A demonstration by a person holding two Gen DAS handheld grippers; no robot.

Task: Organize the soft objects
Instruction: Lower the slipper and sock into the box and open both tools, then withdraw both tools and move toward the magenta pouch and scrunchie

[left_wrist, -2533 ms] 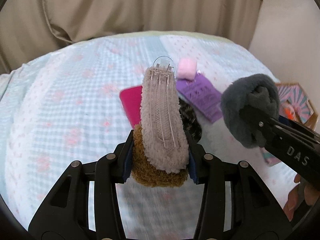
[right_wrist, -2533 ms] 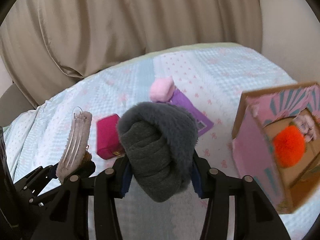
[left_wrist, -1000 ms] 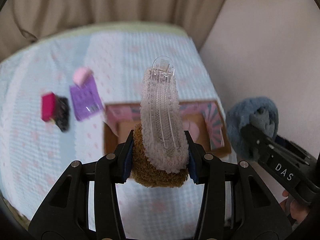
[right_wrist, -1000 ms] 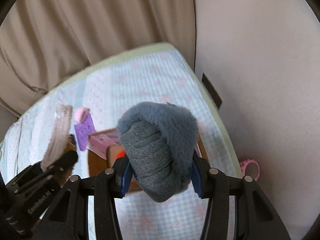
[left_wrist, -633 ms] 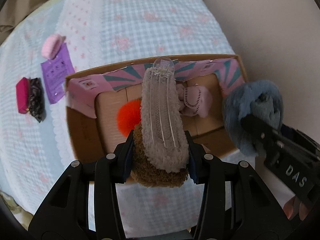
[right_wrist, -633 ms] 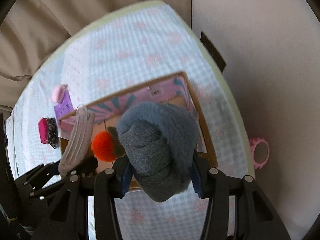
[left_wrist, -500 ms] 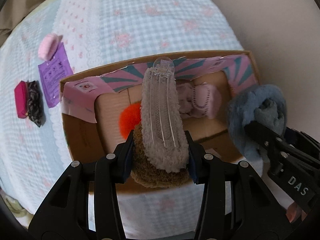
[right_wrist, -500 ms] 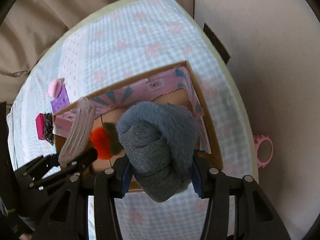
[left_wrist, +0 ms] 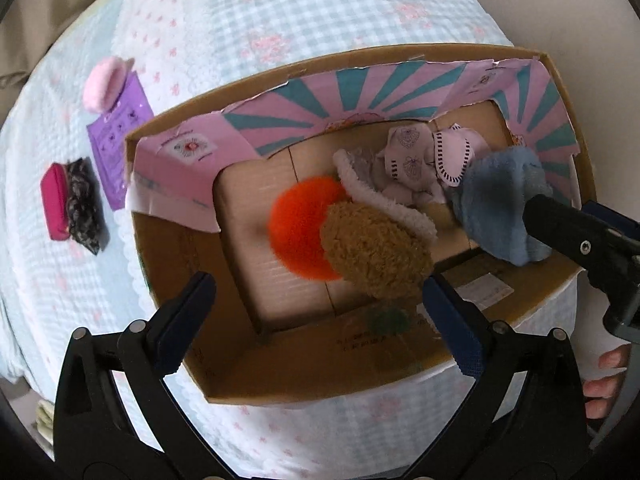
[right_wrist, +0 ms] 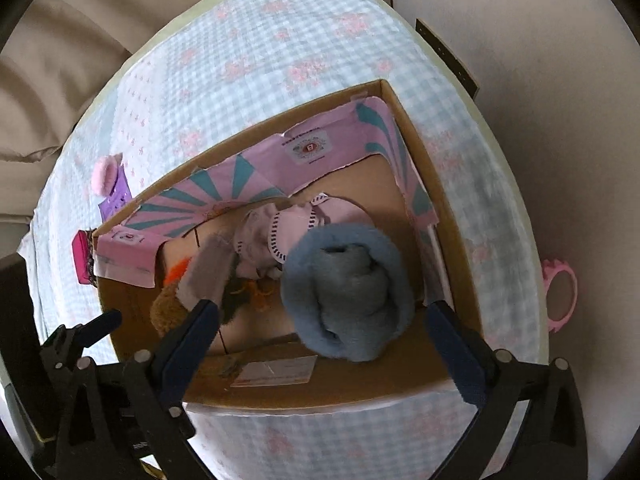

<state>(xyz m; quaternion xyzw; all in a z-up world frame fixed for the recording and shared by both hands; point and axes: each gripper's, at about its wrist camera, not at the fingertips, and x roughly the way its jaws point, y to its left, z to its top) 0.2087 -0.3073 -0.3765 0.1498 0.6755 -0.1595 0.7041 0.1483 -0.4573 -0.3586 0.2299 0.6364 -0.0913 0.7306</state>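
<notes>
An open cardboard box (left_wrist: 320, 384) with pink and teal flaps lies below both grippers. My left gripper (left_wrist: 316, 300) points straight down, its jaws opening wide. A brown fluffy piece (left_wrist: 376, 256) with a pale fuzzy clip (left_wrist: 384, 204) sits loose between them, over an orange pompom (left_wrist: 296, 224). My right gripper (right_wrist: 324, 316) is also opening. The grey-blue fluffy roll (right_wrist: 348, 292) lies free between its pads inside the box (right_wrist: 360, 388). The roll (left_wrist: 500, 200) also shows in the left wrist view. A pink and white cloth (right_wrist: 280, 236) rests at the box's back.
On the checked bedspread left of the box lie a pink puff (left_wrist: 106, 80), a purple card (left_wrist: 120, 128) and a magenta case (left_wrist: 56, 208) beside a dark scrunchie (left_wrist: 82, 204). A pink ring (right_wrist: 560, 292) lies off the bed's right edge by the wall. A person's fingers (left_wrist: 604, 380) show at right.
Both grippers came down closer over the box, and both jaws opened wide. The brown piece with its clip and the grey-blue roll are released and now sit inside the box.
</notes>
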